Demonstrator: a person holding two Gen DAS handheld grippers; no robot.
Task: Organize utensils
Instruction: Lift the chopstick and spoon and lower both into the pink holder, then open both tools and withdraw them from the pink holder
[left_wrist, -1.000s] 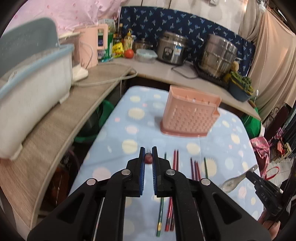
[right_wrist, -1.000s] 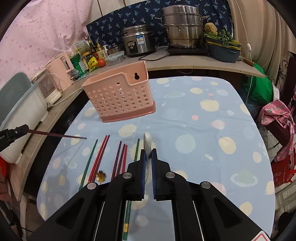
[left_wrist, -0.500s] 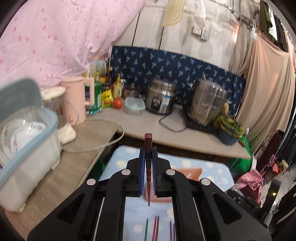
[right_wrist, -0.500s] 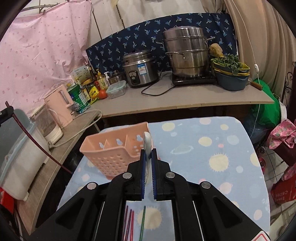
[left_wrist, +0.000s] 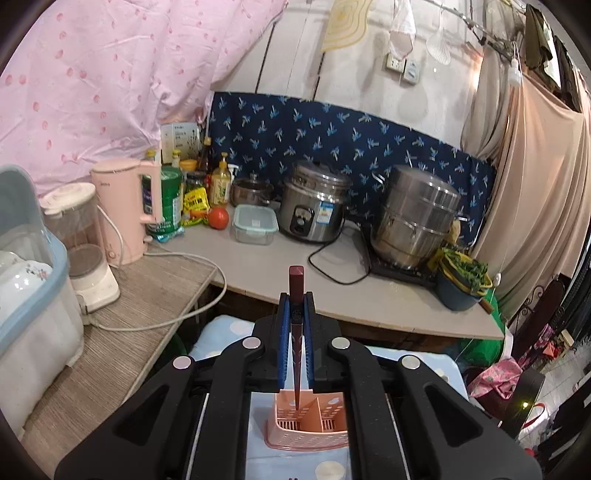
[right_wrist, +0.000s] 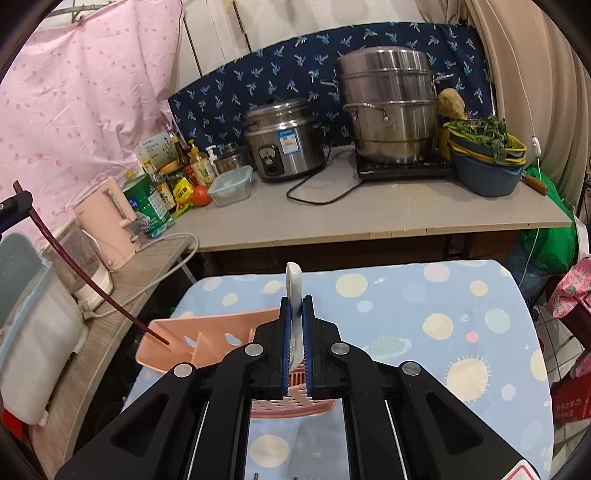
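Black left gripper, clenched on a maroon chopstick, now holds it upright where a second ago it lay level above the table; its tip hangs over the pink caddy, at the left compartment's mouth. Right gripper grips a white spoon, raised likewise above the caddy's right end. Both look ready to drop in. Farther off, the counter carries a rice cooker.

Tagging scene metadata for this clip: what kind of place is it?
Most likely a home kitchen: a rice cooker and a stacked steel steamer pot stand on the counter with condiment bottles, beside a table under a spotted cloth.
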